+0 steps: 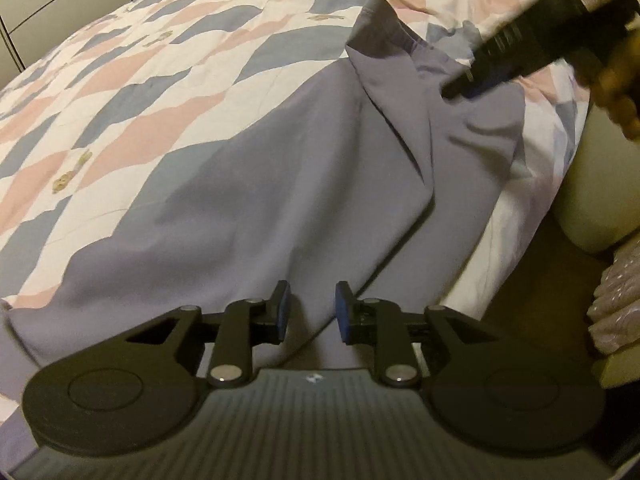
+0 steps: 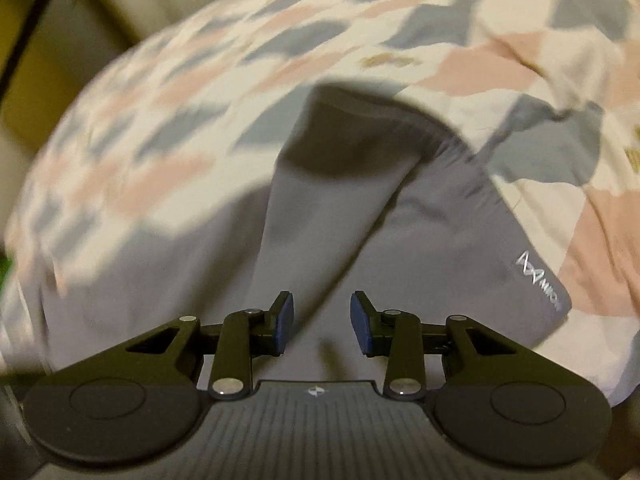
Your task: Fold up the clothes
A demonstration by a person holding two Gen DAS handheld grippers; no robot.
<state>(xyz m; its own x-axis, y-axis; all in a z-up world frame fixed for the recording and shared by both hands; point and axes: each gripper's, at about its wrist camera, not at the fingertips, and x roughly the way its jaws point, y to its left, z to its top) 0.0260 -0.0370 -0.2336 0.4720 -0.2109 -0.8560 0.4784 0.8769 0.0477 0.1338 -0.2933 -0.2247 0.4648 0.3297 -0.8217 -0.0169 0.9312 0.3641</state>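
Your grey pants lie long on the bed, not folded small yet. Your left gripper and right gripper are both spread wide, holding nothing.

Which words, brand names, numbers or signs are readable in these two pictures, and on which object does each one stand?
White logo with lettering on the grey garment, near its edge: a zigzag emblem, then letters too blurred to read with certainty.
Small white emblem on the right gripper body: a symbol only, no letters.
Small white emblem on the left gripper body: too blurred to read.
Patterned bedcover: small motifs, no readable text.
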